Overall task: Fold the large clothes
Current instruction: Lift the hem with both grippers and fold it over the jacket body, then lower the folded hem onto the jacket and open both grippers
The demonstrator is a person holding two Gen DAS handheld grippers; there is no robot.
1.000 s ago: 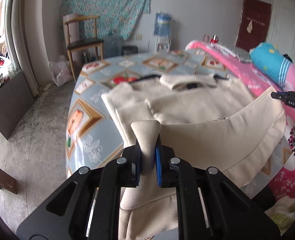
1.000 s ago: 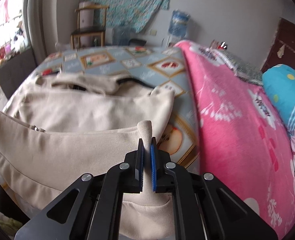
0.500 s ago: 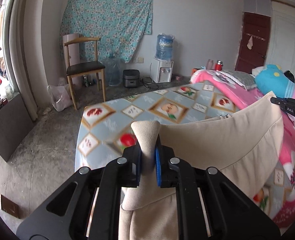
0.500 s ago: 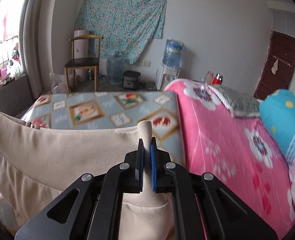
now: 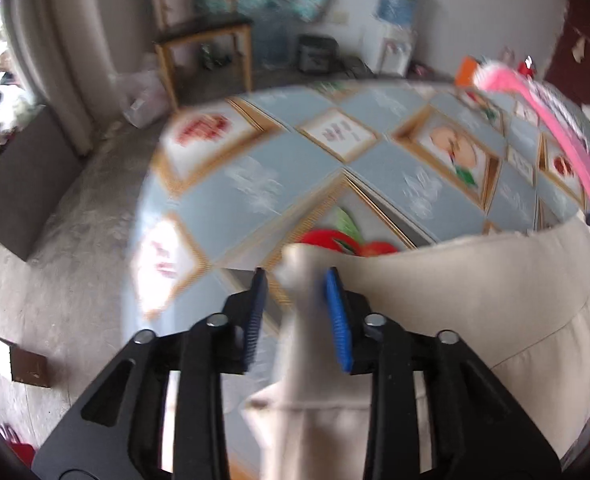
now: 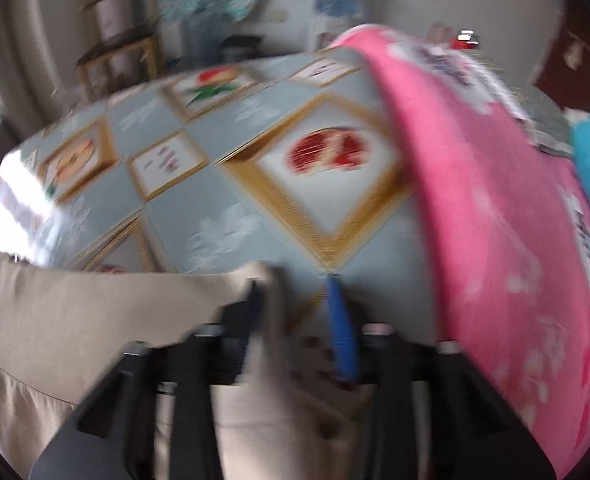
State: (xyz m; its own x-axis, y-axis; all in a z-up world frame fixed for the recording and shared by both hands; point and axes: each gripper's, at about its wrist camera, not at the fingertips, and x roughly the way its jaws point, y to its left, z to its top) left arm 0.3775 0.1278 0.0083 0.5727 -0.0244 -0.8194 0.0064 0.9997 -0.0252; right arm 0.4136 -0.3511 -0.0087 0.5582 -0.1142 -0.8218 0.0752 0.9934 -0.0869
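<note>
Now beige garment hem runs L–R across bed (blurred).

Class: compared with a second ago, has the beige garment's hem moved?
Yes. The beige garment hem was carried up and across the patterned bed sheet, toward its far end.

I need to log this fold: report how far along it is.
Done: the garment has its hem carried up over the bed, judging by the straight cream edge across both views. In hand: the left gripper and right gripper have jaws opening, the hem corners between them, pads no longer pressing. Left: draw both grippers clear and make any further folds; the blur hides how neatly the layers lie.
</note>
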